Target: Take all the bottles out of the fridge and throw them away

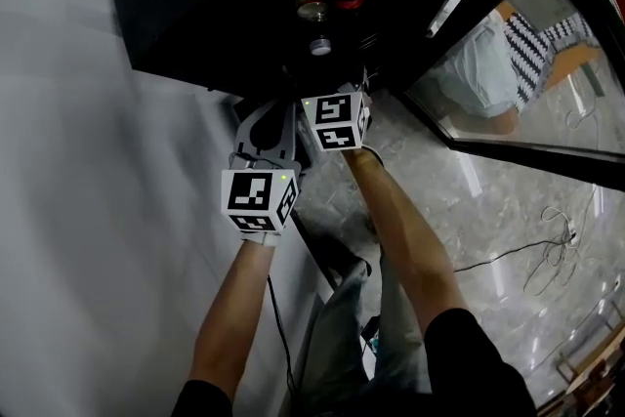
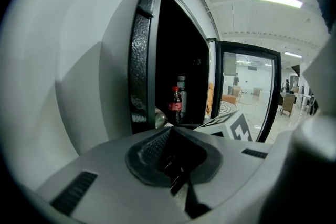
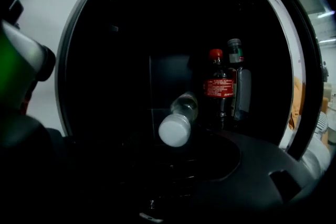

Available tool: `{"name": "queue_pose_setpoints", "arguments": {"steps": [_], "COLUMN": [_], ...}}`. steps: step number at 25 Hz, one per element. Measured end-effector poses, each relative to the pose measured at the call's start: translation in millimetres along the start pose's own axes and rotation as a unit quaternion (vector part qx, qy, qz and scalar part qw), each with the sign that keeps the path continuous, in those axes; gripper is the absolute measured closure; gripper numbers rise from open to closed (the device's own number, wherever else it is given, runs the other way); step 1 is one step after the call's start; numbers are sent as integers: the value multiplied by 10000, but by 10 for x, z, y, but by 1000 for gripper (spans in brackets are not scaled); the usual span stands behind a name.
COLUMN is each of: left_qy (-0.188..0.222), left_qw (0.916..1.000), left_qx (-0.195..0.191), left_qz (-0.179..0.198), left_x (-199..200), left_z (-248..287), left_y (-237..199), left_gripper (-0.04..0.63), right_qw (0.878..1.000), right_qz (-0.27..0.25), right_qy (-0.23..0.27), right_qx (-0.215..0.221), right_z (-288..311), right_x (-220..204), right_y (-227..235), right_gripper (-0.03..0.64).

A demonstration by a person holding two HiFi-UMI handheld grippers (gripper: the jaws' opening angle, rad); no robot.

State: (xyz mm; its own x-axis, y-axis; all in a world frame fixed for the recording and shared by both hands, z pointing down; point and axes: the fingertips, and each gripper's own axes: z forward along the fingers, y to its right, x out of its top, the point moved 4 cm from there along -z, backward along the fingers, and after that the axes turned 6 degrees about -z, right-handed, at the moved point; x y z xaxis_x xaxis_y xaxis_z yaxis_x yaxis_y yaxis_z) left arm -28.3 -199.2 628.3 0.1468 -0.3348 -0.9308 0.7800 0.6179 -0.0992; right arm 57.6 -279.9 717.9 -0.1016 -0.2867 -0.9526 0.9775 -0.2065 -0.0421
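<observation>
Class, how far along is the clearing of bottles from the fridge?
Done: the fridge door stands open. In hand: nothing; the right tongs are open, facing the lying white-capped bottle. To do: that bottle, the red-capped cola bottle and the grey-capped bottle, all inside.

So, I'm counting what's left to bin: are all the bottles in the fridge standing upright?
No, the white-capped clear bottle lies on its side, cap toward the camera, beside the upright red-capped cola bottle.
</observation>
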Motion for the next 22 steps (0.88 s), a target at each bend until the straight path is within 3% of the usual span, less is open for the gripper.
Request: {"name": "queue_pose_setpoints", "arguments": {"steps": [7, 9, 22], "left_qy": [22, 16, 151], "left_qw": [9999, 9999, 9993], "left_qx": [103, 143, 228], "left_qz": [-31, -37, -241], "left_x": [16, 4, 46], "left_z": [-71, -107, -408], "left_y": [-90, -112, 15], "left_gripper": [588, 588, 588], "right_qw": [9984, 9980, 9989], "right_qz": [299, 305, -125], "right_qy": [-56, -72, 191], "right_qx": [-471, -557, -412], "right_z": [159, 141, -538], "right_x": [9, 19, 391], "right_y": [78, 114, 214], "right_gripper": [339, 408, 416]}}
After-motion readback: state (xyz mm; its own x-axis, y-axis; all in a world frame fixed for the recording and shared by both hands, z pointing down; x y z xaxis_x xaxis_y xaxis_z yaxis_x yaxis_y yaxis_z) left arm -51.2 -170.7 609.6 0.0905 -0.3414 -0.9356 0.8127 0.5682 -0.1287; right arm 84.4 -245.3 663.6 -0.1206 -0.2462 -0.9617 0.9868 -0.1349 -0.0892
